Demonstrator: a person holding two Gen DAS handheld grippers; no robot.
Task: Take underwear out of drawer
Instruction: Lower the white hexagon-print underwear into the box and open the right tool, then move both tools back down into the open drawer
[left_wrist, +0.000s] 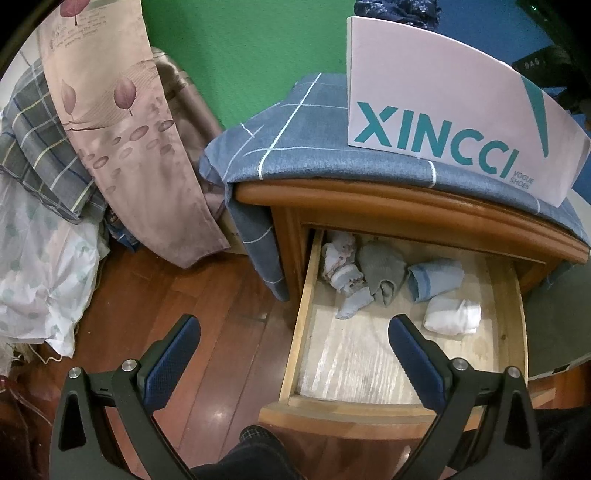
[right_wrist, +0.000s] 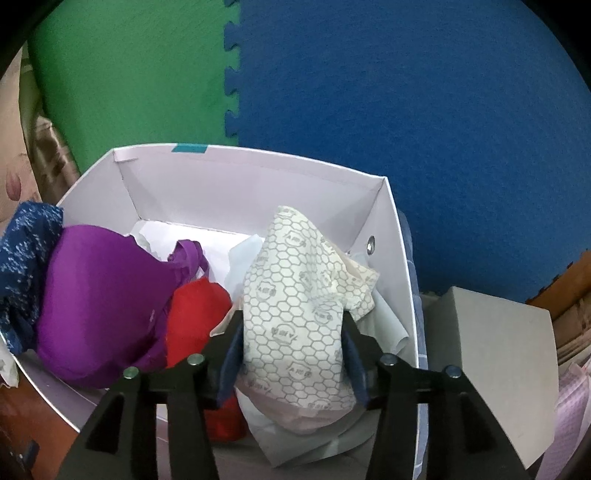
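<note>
Right wrist view, near to far: the right gripper (right_wrist: 293, 350) sits over the white box (right_wrist: 236, 162) w/ a honeycomb-print garment (right_wrist: 291, 314) between its fingers; the jaws stand about halfway apart & both pads look to be against the cloth, but whether they grip it or have let it go I can't tell. Risk 1: if the pads drag on the fabric as the gripper pulls back, the piece could lift out w/ it or hang over the box rim. Beside it lie a red item (right_wrist: 199, 314), a purple bra (right_wrist: 107, 299) & a blue patterned piece (right_wrist: 26, 254) that droops over the box's left edge, so a nudge there might tip it out. Left wrist view: the left gripper (left_wrist: 293, 332) hangs wide open w/ nothing in it, above the front of the open drawer (left_wrist: 306, 295). Further back in the drawer lie small bundles: a grey one (left_wrist: 380, 269), a light blue one (left_wrist: 436, 280), a white roll (left_wrist: 450, 314) & pale bits (left_wrist: 341, 266). Risk 2: they're touching, so a grab could take two at once. Risk 3: the box (left_wrist: 436, 96) stands on the blue cloth (left_wrist: 295, 147) atop the nightstand (left_wrist: 369, 199); snagging the cloth could shift the box.
</note>
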